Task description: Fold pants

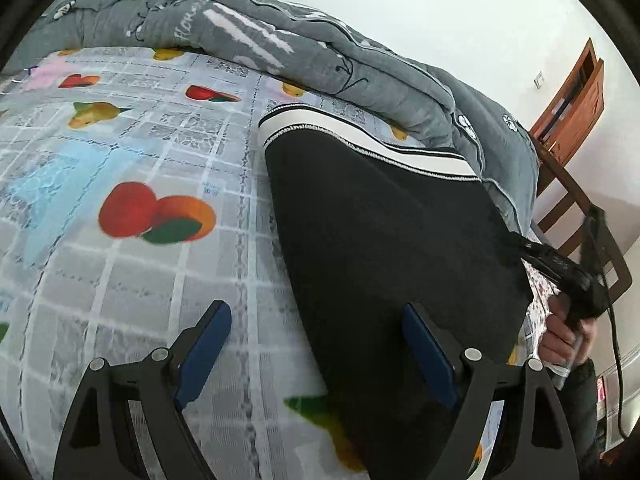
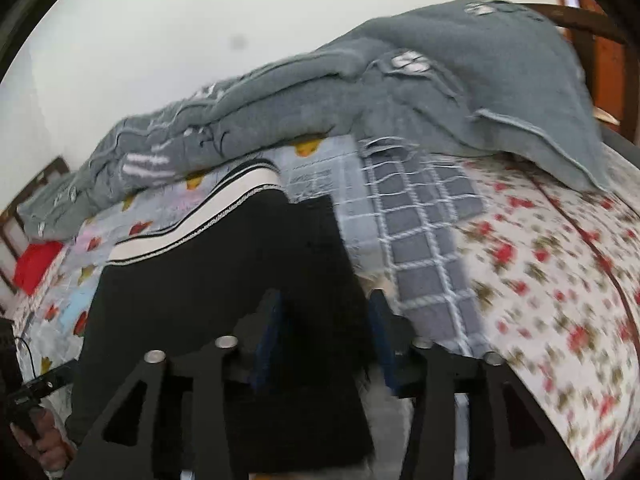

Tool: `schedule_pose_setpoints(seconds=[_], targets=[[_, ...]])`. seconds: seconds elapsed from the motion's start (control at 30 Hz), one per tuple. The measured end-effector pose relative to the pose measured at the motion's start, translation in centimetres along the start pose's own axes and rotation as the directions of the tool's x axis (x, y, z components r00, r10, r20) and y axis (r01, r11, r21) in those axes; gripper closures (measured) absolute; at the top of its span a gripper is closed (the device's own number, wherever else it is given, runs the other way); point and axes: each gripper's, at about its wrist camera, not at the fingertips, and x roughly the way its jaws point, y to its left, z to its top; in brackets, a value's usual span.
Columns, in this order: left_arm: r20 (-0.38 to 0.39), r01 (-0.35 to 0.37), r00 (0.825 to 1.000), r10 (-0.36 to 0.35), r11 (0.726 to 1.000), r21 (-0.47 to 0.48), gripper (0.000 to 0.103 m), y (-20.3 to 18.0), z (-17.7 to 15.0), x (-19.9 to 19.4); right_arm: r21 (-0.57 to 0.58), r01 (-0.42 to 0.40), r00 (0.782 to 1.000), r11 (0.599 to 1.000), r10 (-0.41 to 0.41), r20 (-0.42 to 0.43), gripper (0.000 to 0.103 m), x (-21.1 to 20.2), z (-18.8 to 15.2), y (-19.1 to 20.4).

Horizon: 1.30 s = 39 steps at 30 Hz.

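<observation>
We see black pants [image 1: 384, 240] lying flat on the bed [image 1: 120, 280], left tongs [image 1: 316, 344] open and empty, right tongs [image 2: 326, 320] parted around cloth; next, square the edges before creasing.

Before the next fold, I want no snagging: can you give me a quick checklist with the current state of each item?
1. Left gripper open and empty: ok, only the bedsheet and the pants' edge lie between its fingers.
2. Right gripper clear of the cloth: cannot tell, the black pants lie between its fingers and the picture is blurred.
3. Pants lying flat: ok, no bunching seen in the left wrist view.
4. Striped waistband straight: ok.
5. Grey quilt off the pants: ok, it lies behind the waistband.
</observation>
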Motion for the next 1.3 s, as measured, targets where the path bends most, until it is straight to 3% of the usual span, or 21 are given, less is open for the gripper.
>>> schedule_pose_setpoints(seconds=[0.1, 0.2, 0.27, 0.33, 0.4, 0.43, 0.53, 0.67, 0.8, 0.93, 1.07, 1.17, 1.23, 1.3], targets=[[-0.006, 0.023, 1.000, -0.023, 1.000, -0.007, 0.018, 0.2, 0.7, 0.8, 0.030, -0.009, 0.999, 1.000, 0.010, -0.050, 0.034, 2.9, 0.7, -0.4], [-0.005, 0.047, 0.999, -0.047, 0.999, -0.026, 0.021, 0.4, 1.2, 1.7, 0.079, -0.039, 0.997, 0.996, 0.045, -0.068, 0.031, 3.9, 0.6, -1.1], [-0.006, 0.051, 0.999, -0.051, 0.998, -0.038, 0.034, 0.4, 1.6, 2.2, 0.121, -0.064, 0.992, 0.991, 0.077, -0.101, 0.031, 4.6, 0.2, -1.6], [-0.024, 0.070, 0.997, -0.072, 0.995, -0.076, 0.055, 0.6, 2.2, 3.0, 0.126, -0.066, 0.991, 0.990, 0.080, -0.109, 0.034, 4.5, 0.1, -1.3], [-0.047, 0.108, 0.992, -0.117, 0.982, -0.155, 0.067, 1.4, 2.8, 3.7, 0.096, -0.064, 0.991, 0.993, 0.075, -0.115, 0.045, 4.2, 0.1, -0.5], [-0.047, 0.119, 0.990, -0.130, 0.976, -0.184, 0.079, 1.9, 3.0, 3.8, 0.090, -0.062, 0.990, 0.994, 0.073, -0.119, 0.046, 3.9, 0.2, -0.1], [-0.013, 0.170, 0.984, -0.176, 0.963, -0.211, 0.091, 3.5, 3.5, 3.1, 0.091, -0.054, 0.988, 0.994, 0.067, -0.140, 0.049, 3.2, 0.1, 0.9], [0.032, 0.181, 0.984, -0.178, 0.963, -0.200, 0.092, 5.9, 4.3, 0.4, 0.099, -0.097, 0.981, 0.990, 0.112, -0.160, 0.053, 2.3, -0.4, 2.7], [0.066, 0.084, 0.995, -0.075, 0.987, -0.137, 0.092, 8.9, 5.2, -3.2, 0.072, -0.173, 0.968, 0.982, 0.183, -0.170, 0.055, 1.9, -1.1, 7.1], [0.082, 0.002, 0.997, 0.010, 0.991, -0.137, 0.092, 13.1, 5.6, -6.3, 0.042, -0.247, 0.951, 0.968, 0.250, -0.182, 0.056, 3.3, -2.5, 12.8], [0.053, -0.057, 0.997, 0.064, 0.989, -0.137, 0.087, 16.5, 5.5, -7.8, -0.022, -0.257, 0.949, 0.966, 0.248, -0.193, 0.054, 4.3, -3.9, 17.8], [0.033, -0.103, 0.994, 0.108, 0.988, -0.115, 0.070, 17.8, 4.7, -8.4, -0.070, -0.217, 0.966, 0.974, 0.204, -0.161, 0.054, 3.1, -3.8, 18.9], [0.067, -0.122, 0.989, 0.130, 0.986, -0.112, 0.041, 18.5, 4.2, -9.2, -0.082, -0.181, 0.978, 0.980, 0.171, -0.121, 0.053, 2.2, -3.2, 18.9], [0.088, -0.108, 0.989, 0.120, 0.986, -0.127, 0.040, 19.1, 3.8, -9.7, -0.109, -0.168, 0.982, 0.980, 0.157, -0.102, 0.053, 2.1, -2.0, 19.4]])
